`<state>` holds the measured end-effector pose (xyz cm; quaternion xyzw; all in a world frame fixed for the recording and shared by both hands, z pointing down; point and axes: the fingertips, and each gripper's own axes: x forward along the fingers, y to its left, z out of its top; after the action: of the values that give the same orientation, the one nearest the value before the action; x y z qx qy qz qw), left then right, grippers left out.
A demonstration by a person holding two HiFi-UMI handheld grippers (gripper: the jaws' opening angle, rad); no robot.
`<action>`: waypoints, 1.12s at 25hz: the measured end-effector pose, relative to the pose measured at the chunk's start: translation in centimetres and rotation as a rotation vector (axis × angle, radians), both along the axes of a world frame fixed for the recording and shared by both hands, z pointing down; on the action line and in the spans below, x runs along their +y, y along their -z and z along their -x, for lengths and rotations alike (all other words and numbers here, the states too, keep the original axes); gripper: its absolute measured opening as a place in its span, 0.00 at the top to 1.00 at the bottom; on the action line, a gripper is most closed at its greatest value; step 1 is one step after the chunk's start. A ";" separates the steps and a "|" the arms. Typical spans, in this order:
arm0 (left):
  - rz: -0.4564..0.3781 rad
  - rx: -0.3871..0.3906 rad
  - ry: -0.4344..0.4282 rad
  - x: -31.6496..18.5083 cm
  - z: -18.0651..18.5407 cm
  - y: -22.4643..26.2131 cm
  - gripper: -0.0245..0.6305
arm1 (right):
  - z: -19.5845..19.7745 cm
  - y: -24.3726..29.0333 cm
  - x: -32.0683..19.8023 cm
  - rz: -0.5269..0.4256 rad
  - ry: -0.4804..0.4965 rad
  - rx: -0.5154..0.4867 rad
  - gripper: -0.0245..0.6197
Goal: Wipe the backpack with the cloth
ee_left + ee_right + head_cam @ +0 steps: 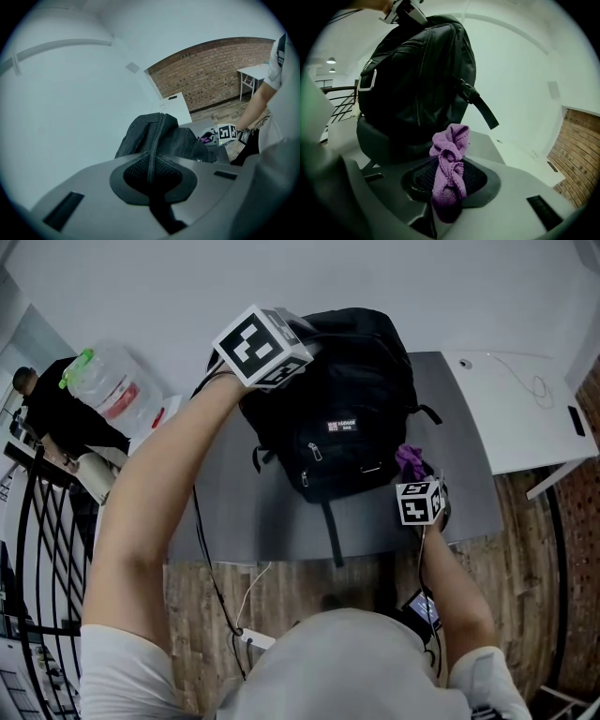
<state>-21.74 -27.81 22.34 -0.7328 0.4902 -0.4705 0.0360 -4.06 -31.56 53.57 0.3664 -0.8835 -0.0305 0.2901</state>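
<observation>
Broadly, a grey table [469, 493] fills the middle of the head view. The black backpack [342, 418] stands upright on it at upper centre. No pocket gapes, so its contents do not show, and one strap trails over the table's near edge. A white table [525, 418] adjoins at the upper right, with a thin cord lying on it. At the upper left, past the grey table's corner, sits a big clear water bottle [111, 385] with a green cap, and a black railing [37, 549] runs down the left edge. The left hand-held gripper [151, 161] is closed on the backpack's top, the zip seam rising from between its jaws. The right hand-held gripper [446, 187] sits at the backpack's lower right, its jaws clamped on the bunched purple cloth [450, 159], which pokes up just beside the bag's base. Whether the cloth touches the bag is unclear. A white cable [251, 610] lies on the wooden floor below.
</observation>
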 end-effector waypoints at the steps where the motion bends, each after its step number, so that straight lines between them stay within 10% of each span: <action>1: 0.000 0.002 -0.001 0.0 0.0 0.0 0.95 | -0.3 -0.1 0.1 0.007 -0.008 -0.004 0.80; 10: 0.005 0.000 -0.020 -0.5 0.1 -0.4 0.95 | 3.7 -3.0 10.3 0.090 0.183 -0.032 0.80; 20: 0.003 0.008 -0.028 -0.7 0.1 -0.7 0.95 | 14.5 -2.2 23.1 0.079 0.611 -0.050 0.80; 28: 0.009 0.018 -0.032 -0.9 0.1 -0.7 0.95 | 18.1 -4.7 22.9 0.023 0.646 0.081 0.80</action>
<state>-21.87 -28.68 23.04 -0.7447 0.4767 -0.4657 0.0357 -22.13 -8.61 58.29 0.0625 -0.9421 -0.1255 0.3046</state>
